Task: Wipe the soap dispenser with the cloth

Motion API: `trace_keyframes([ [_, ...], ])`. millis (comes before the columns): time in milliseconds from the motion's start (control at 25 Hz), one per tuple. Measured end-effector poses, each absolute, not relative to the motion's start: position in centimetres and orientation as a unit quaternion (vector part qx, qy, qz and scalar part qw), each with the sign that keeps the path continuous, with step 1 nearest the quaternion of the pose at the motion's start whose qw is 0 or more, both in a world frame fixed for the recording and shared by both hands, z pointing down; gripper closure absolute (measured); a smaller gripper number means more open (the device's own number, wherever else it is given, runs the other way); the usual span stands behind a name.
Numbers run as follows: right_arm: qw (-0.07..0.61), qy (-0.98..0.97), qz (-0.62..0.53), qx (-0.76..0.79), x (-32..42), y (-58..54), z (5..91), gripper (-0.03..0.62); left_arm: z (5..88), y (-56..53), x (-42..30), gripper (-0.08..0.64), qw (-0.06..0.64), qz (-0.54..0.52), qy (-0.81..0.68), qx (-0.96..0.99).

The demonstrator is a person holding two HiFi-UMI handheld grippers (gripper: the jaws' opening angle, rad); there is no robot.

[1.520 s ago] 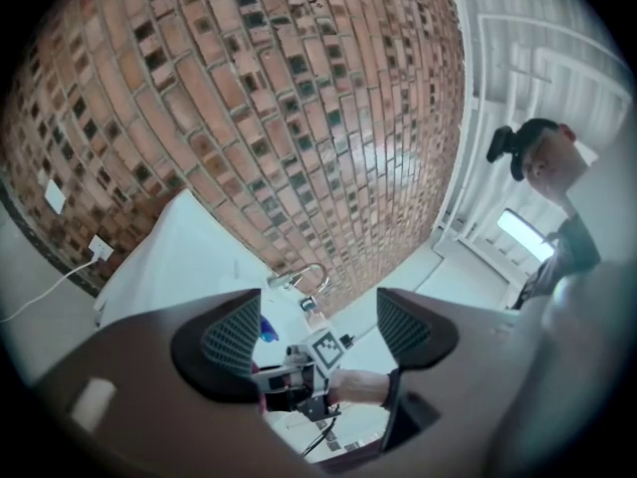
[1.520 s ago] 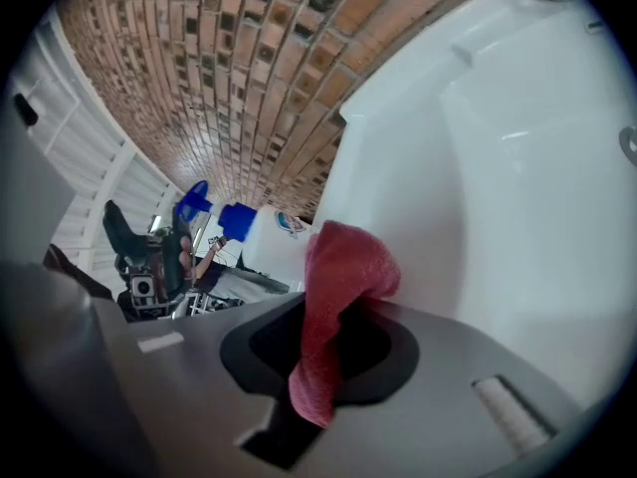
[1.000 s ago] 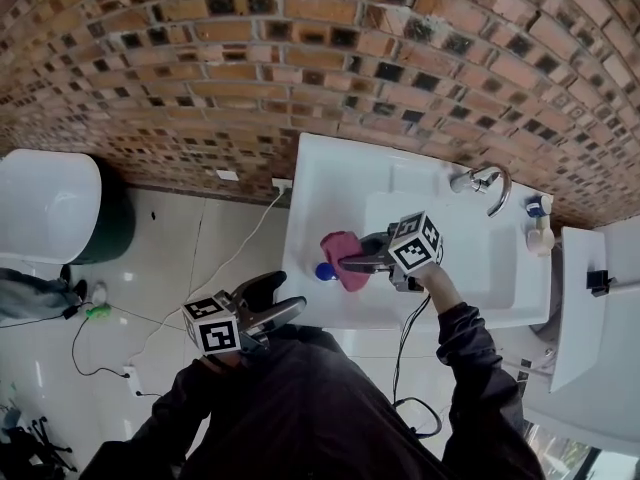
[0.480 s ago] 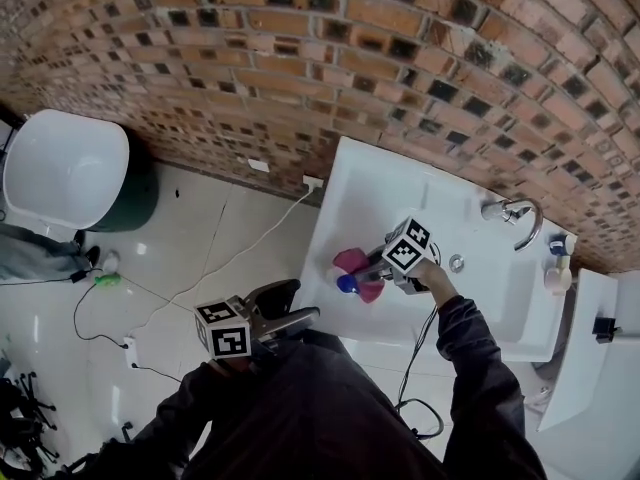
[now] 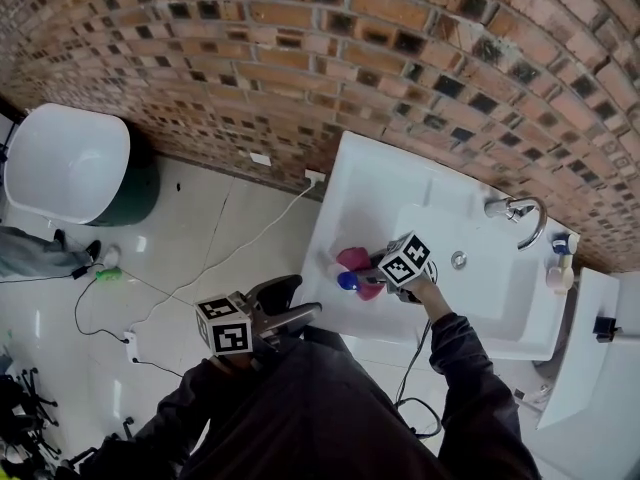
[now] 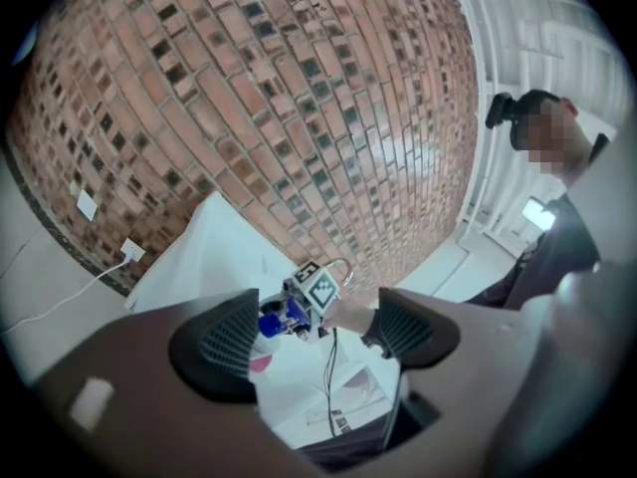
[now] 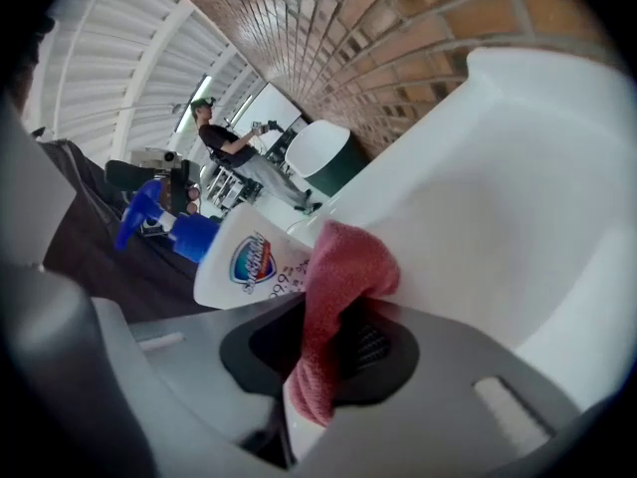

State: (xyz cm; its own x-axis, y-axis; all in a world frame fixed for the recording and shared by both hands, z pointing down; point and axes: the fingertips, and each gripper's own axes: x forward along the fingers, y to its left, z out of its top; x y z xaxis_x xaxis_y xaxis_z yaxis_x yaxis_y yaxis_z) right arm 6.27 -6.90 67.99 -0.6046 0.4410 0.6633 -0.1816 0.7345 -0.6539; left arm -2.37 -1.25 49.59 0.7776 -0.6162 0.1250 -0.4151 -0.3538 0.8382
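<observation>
Only its own view shows right gripper (image 7: 318,352) clamping cloth (image 7: 343,267) by soap dispenser (image 7: 249,262); left gripper (image 6: 314,332), jaws wide, empty.

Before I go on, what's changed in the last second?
The right gripper, shut on the pink cloth, has come down, bringing the cloth against the soap dispenser. Nothing was let go. The left gripper stays open and empty by the body; the dispenser stays on the edge of the sink.

Brick wall (image 5: 300,58) shuts off the washbasin's (image 5: 365,173) far side. Faucet (image 5: 518,213) guards back right. Soap dispenser (image 5: 345,281) blocks the front left rim. Bowl between lies open. Floor (image 5: 180,238) by my left gripper (image 5: 298,314) is free, bar a trailing cable (image 5: 260,224).
</observation>
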Motion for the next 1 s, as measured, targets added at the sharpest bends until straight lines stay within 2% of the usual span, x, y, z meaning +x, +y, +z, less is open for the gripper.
trace_keyframes([
  [120, 0.368, -0.860, 0.354, 0.001, 7.6, -6.3, 64.2, 0.536, 49.3, -1.5, -2.7, 0.193, 0.475, -0.109, -0.312, 0.816],
  [240, 0.269, -0.884, 0.376, 0.071, 9.5, -3.7, 59.5, 0.537, 49.4, -1.9, -3.4, 0.193, 0.473, -0.115, -0.302, 0.820],
  [360, 0.168, -0.885, 0.425, 0.090, 9.7, 0.8, 56.2, 0.536, 49.5, -2.2, -4.1, 0.193, 0.475, -0.116, -0.298, 0.820],
  [440, 0.131, -0.882, 0.444, 0.091, 8.2, 2.9, 55.4, 0.537, 49.6, -2.4, -4.6, 0.193, 0.477, -0.112, -0.293, 0.821],
  [720, 0.089, -0.846, 0.509, 0.133, 0.3, 2.6, 57.9, 0.537, 49.4, -2.3, -5.0, 0.193, 0.471, -0.107, -0.284, 0.829],
  [1000, 0.075, -0.769, 0.604, 0.193, 0.8, 0.8, 61.9, 0.537, 48.9, -1.0, -6.4, 0.193, 0.467, -0.109, -0.302, 0.824],
])
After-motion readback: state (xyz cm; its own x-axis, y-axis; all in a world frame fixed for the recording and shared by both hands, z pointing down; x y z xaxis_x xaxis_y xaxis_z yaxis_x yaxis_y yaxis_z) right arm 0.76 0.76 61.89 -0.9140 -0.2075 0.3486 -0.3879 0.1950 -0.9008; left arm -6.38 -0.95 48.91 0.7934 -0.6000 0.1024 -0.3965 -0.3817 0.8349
